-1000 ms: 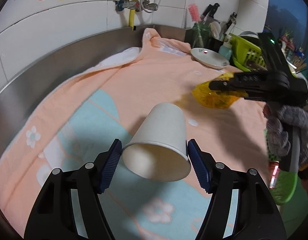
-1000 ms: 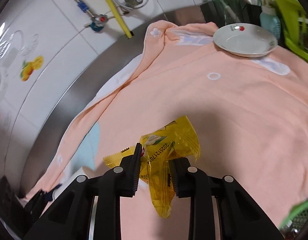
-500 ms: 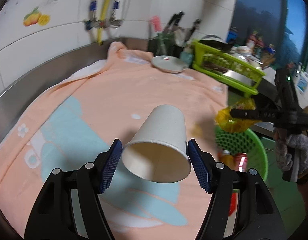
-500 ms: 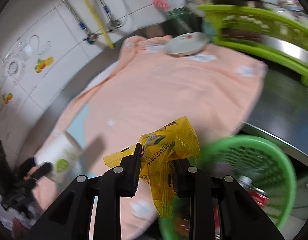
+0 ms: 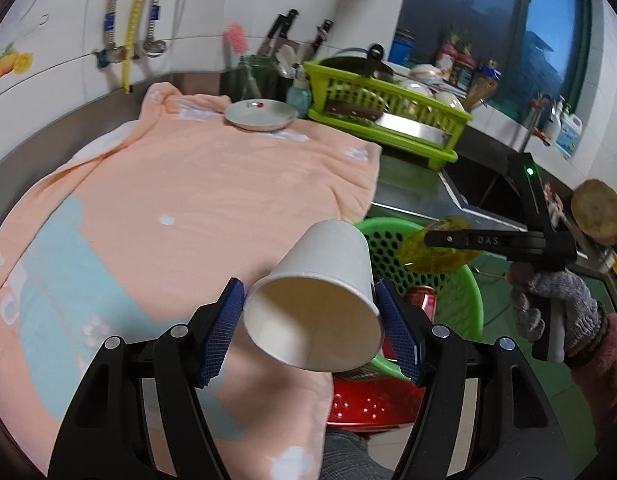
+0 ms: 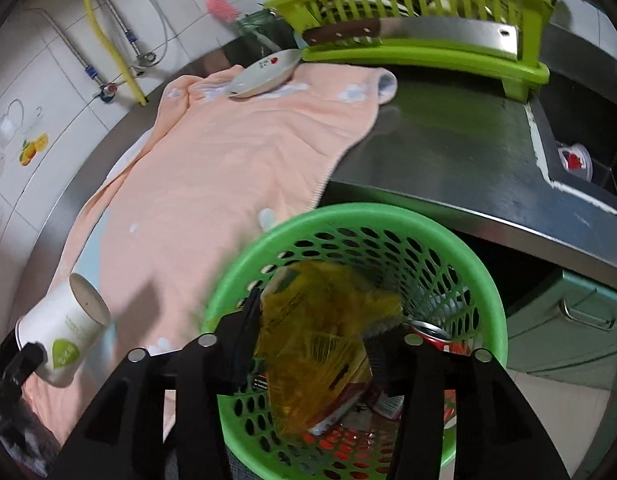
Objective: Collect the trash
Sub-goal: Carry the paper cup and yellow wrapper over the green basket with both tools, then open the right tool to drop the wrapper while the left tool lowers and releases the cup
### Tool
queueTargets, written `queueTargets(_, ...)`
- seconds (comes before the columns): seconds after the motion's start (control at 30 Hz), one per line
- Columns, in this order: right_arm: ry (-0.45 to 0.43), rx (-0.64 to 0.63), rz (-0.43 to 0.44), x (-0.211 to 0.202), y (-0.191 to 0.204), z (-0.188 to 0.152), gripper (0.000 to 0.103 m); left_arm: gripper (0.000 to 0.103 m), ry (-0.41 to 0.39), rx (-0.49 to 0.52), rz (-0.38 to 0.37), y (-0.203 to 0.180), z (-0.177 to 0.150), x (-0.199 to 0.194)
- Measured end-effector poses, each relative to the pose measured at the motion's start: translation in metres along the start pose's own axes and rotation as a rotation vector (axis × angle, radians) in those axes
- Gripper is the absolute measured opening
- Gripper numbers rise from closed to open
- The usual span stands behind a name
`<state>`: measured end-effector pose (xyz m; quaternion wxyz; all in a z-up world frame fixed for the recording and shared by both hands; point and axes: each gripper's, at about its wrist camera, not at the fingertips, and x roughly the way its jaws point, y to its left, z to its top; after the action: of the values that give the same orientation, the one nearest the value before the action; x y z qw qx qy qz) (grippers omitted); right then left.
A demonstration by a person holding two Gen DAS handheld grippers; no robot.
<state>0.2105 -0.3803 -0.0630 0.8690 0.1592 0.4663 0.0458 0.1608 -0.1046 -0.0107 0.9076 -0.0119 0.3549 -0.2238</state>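
Observation:
My left gripper (image 5: pixel 310 322) is shut on a white paper cup (image 5: pixel 322 300), held tilted above the counter's front edge; the cup also shows in the right wrist view (image 6: pixel 64 340). My right gripper (image 6: pixel 316 336) hangs over the green mesh trash basket (image 6: pixel 488 280) with its jaws spread apart. The yellow snack wrapper (image 6: pixel 320 344) is blurred between them, over the basket's mouth. In the left wrist view the right gripper (image 5: pixel 432 238) with the wrapper (image 5: pixel 436 250) is above the basket (image 5: pixel 464 300). A red can (image 6: pixel 440 338) lies inside.
A peach and blue towel (image 5: pixel 180 200) covers the steel counter (image 6: pixel 448 152). A white plate (image 5: pixel 260 114) and a green dish rack (image 5: pixel 388 108) with a cleaver stand at the back. A sink (image 6: pixel 580 148) is at the right. The basket sits on a red stool (image 5: pixel 368 404).
Both grippers have moved right, off the towel toward the basket. The right gripper's jaws have opened over the basket and the wrapper looks loose. The left still holds the cup.

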Motion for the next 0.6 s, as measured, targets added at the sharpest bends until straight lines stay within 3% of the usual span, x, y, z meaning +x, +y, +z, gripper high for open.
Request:
queueTargets(0.2,-0.026,0.017,-0.005,-0.008,-0.011,0.001,0.060,0.067,0.024,0.018,-0.013,-0.019,-0.001,0.012)
queueTargets(0.6,-0.090,-0.010,-0.019,-0.047,-0.023,-0.013,0.073,0.067,0.088,0.072,-0.054,-0.060,-0.007,0.054)
